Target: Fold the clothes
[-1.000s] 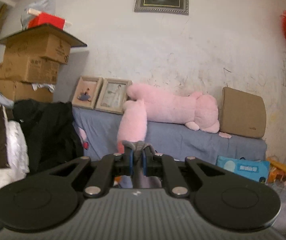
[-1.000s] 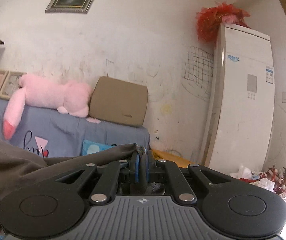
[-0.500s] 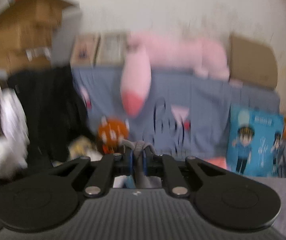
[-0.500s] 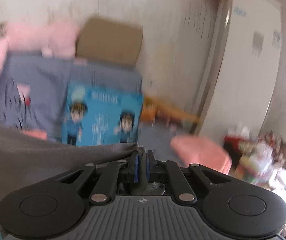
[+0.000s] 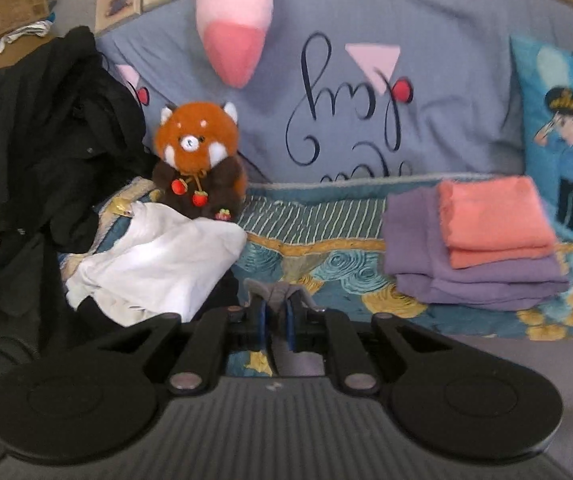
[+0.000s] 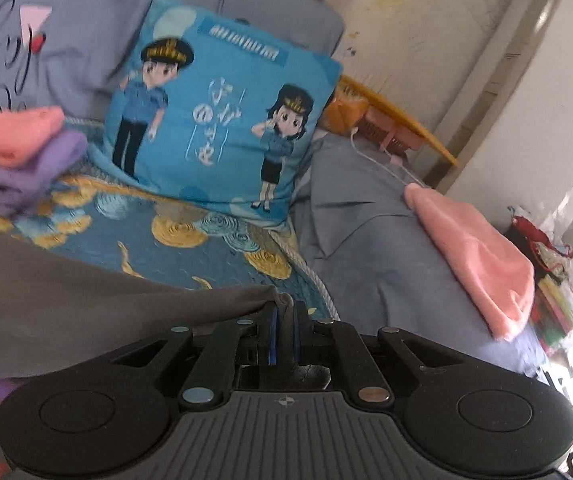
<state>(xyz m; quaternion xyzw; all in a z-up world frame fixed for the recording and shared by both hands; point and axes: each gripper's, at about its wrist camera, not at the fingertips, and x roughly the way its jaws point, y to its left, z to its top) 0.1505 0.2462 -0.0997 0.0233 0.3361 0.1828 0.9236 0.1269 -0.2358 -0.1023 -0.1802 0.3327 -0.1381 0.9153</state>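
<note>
I hold a grey garment (image 6: 54,300) by two points. My left gripper (image 5: 275,312) is shut on a bunched grey edge (image 5: 276,292) low over the patterned bedspread (image 5: 326,272). My right gripper (image 6: 283,312) is shut on another edge of the same garment (image 6: 274,296), which stretches away to the left. A folded stack, coral cloth (image 5: 494,220) on purple cloth (image 5: 446,272), lies on the bedspread to the right of the left gripper and also shows in the right wrist view (image 6: 18,148).
A red panda plush (image 5: 198,156), a white garment (image 5: 158,264) and a black clothes pile (image 5: 54,152) sit left. A blue cartoon cushion (image 6: 214,120) leans at the back. A pink cloth (image 6: 478,256) lies on grey sheet at right.
Both grippers have swung down from facing the wall to facing the bed, carrying the grey garment with them. Both stay shut on it.
</note>
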